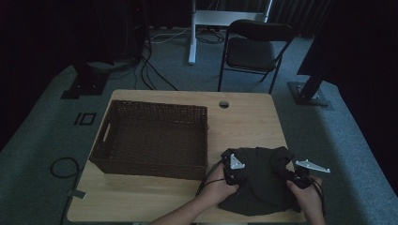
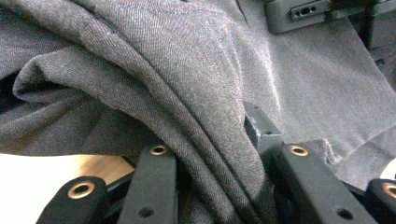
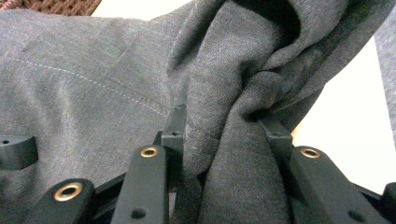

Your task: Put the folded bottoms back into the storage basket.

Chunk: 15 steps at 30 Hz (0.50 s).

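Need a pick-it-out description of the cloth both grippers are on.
Start at the light wooden table and its big brown wicker basket. To the basket's right, at the near right corner, lies a crumpled dark grey woven garment. It is the only soft thing there, pinched in folds by the left gripper and the right gripper.

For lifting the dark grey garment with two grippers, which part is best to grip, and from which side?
Grip the raised folds near the two side edges of the dark grey garment, coming in from the person's side of the table. The bunched cloth stands up there, so jaws can close around it. Both grips look like this now: the left gripper and right gripper are each shut on a fold.
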### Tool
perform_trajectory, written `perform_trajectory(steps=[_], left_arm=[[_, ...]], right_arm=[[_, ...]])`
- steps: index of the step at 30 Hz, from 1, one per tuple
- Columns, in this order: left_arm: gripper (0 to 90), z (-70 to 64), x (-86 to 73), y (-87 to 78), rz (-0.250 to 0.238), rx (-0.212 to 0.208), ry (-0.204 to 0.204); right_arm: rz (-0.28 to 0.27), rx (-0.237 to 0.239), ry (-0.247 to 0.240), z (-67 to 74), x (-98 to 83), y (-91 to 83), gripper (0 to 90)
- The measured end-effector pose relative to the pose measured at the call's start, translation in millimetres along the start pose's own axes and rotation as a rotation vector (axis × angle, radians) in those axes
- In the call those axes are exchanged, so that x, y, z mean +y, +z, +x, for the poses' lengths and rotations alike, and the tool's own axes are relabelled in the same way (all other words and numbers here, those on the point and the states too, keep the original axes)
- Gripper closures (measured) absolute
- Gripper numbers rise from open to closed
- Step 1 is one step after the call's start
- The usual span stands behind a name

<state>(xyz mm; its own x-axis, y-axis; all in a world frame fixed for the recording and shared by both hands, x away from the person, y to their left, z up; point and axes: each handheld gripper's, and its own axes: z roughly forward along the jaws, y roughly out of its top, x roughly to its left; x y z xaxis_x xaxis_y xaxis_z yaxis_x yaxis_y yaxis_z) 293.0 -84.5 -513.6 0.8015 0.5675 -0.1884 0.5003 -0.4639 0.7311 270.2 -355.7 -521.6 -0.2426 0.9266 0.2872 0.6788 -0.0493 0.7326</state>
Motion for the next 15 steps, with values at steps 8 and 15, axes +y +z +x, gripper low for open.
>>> perform_trajectory(steps=[8, 15], left_arm=[[70.3, -0.4, 19.4, -16.9, -0.019, -0.016, 0.001], [70.3, 4.2, 42.0, -38.0, -0.057, -0.018, 0.011]], right_arm=[[-0.044, 0.021, 0.004, 5.6, 15.4, -17.4, 63.4], [-0.100, 0.030, -0.009, 15.5, 36.3, -34.4, 63.5]])
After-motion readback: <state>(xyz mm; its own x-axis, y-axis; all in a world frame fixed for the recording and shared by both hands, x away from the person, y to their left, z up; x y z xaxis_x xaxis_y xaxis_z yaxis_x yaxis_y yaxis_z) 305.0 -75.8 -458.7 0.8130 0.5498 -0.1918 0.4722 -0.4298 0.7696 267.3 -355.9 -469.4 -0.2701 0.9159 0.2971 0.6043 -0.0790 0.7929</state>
